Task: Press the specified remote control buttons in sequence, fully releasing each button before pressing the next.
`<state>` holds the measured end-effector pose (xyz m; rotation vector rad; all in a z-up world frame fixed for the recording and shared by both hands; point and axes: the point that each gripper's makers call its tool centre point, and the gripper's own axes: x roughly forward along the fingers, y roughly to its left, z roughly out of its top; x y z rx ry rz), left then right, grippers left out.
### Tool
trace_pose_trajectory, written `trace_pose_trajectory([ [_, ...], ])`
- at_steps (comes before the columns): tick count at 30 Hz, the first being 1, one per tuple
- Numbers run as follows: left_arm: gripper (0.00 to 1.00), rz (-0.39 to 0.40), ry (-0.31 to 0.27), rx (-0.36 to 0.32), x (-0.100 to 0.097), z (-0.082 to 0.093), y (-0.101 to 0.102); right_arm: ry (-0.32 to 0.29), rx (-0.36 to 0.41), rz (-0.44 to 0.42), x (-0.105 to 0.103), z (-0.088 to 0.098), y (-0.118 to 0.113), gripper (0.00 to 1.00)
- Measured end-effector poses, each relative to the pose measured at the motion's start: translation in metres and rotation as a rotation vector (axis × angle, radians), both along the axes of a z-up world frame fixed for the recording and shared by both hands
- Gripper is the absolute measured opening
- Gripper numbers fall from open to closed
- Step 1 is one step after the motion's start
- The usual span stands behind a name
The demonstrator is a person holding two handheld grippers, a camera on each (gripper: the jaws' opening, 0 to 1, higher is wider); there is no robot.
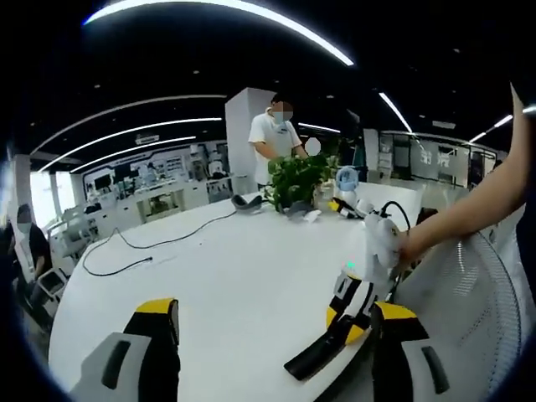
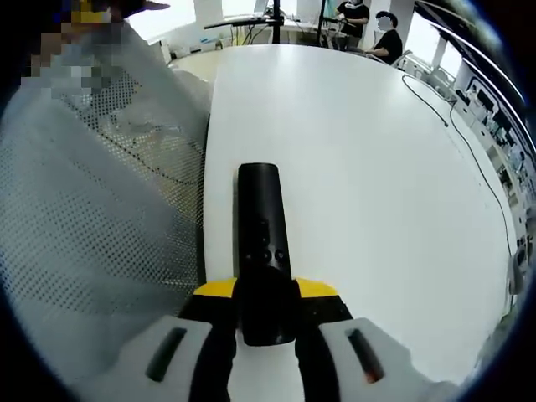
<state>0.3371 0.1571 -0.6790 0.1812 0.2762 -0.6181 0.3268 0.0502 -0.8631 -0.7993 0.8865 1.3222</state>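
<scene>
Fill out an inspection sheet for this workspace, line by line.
Surface: white table, mostly bare.
Job's things: black remote control clamped at its near end in the right tongs, buttons up.
Clutter: potted plant and small items at the far end.
Grippers: right tongs shut on the remote; left tongs open, holding nothing.
Cables: black cable trailing across the table.
Surroundings: standing person; mesh chair back beside the table edge.

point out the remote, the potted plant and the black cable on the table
remote [image 2: 260,226]: right gripper view, on its button face
potted plant [image 1: 295,177]: left gripper view, on its leaves
black cable [image 1: 159,244]: left gripper view, mid-run on the table
</scene>
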Motion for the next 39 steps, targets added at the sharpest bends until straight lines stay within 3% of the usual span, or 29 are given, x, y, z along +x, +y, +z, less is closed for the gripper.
trace_pose_trajectory([
  [2,0.98,0.010,-0.013,0.026,0.003,0.000,0.003,-0.014,-0.023,0.024,0.000,0.000,0.002,0.24],
  [5,0.93,0.008,0.014,-0.014,0.005,-0.001,0.000,-0.010,-0.023,0.021,0.002,0.000,0.002,0.24],
  [11,0.93,0.018,-0.009,-0.003,0.004,0.001,0.003,-0.007,-0.018,0.018,0.016,-0.001,0.005,0.24],
  [26,0.92,0.082,-0.001,-0.082,0.011,0.007,0.016,0.034,0.017,0.008,0.048,0.000,0.007,0.24],
  [39,0.91,0.117,0.011,-0.052,0.014,0.001,0.023,0.022,0.003,0.044,0.073,0.000,0.005,0.24],
])
